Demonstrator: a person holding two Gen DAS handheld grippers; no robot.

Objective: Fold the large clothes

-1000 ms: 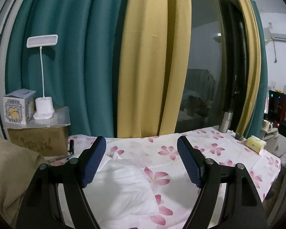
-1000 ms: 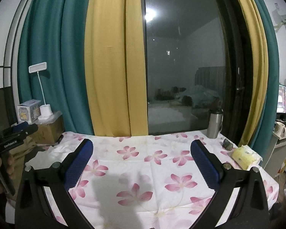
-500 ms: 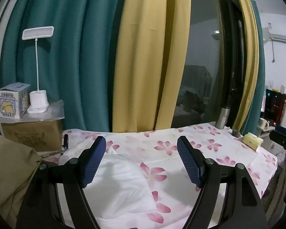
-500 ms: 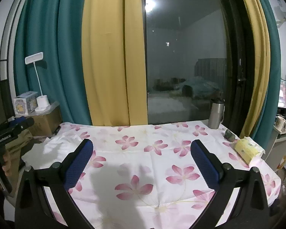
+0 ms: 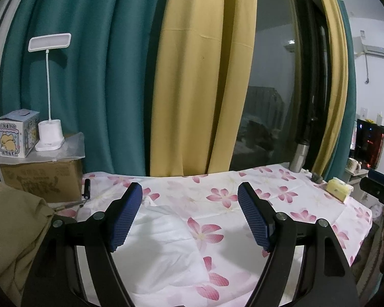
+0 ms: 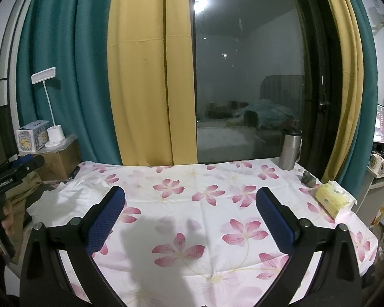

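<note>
A white garment (image 5: 151, 250) is seen lying flat at the left end of the flower-clothed counter (image 6: 217, 179), below the left claw (image 5: 189, 220); both it and the right claw (image 6: 192, 220) are held wide and empty. Whether folding is ahead or finished cannot be settled

Both wrist views low over flowered tablecloth (image 5: 243, 197), facing window (image 6: 248, 76). Left view nearer lamp (image 5: 50, 97); right view centred. Shared: tablecloth, lamp, window.
</note>
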